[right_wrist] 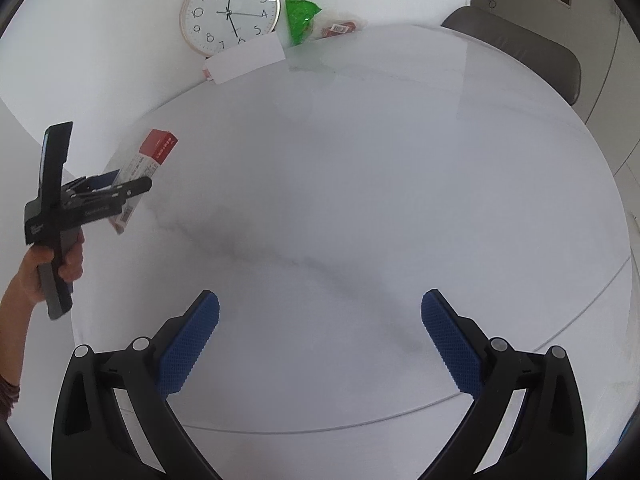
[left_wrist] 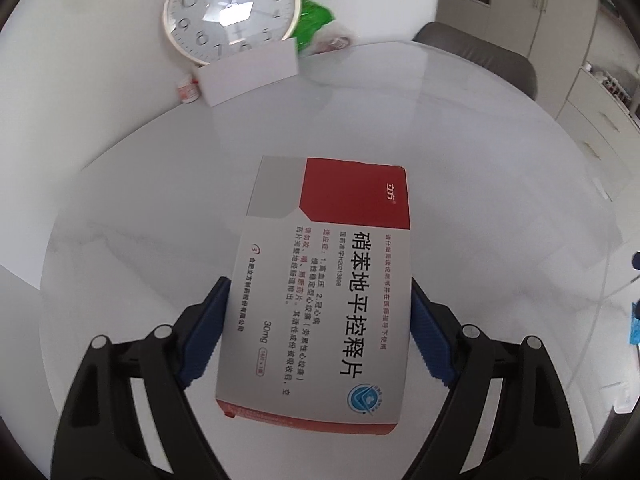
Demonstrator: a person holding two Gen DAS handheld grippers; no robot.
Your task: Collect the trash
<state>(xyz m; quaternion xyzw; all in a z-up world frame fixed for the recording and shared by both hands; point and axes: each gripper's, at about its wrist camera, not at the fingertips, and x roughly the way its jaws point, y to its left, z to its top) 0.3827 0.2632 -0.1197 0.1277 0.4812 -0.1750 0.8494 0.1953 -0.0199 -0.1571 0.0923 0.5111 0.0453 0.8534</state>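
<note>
Left gripper [left_wrist: 316, 332] jaws clamp a red-and-grey box [left_wrist: 328, 292] above the bare table [right_wrist: 380, 200] centre; right gripper [right_wrist: 320, 336] jaws wide, empty.

Both grippers share one build: black angular fingers with slotted cut-outs, silver round pins at the joints, blue knurled pads [right_wrist: 188, 344] inside the tips; the left gripper [right_wrist: 116, 184], at nine o'clock in the right wrist view, has a black pistol handle with faint white lettering; a dark patterned sleeve [right_wrist: 9, 394] edges the frame at eight o'clock.

A clock [right_wrist: 230, 12] leans at the table's [right_wrist: 360, 200] far edge, a card [right_wrist: 248, 58] before it.
</note>
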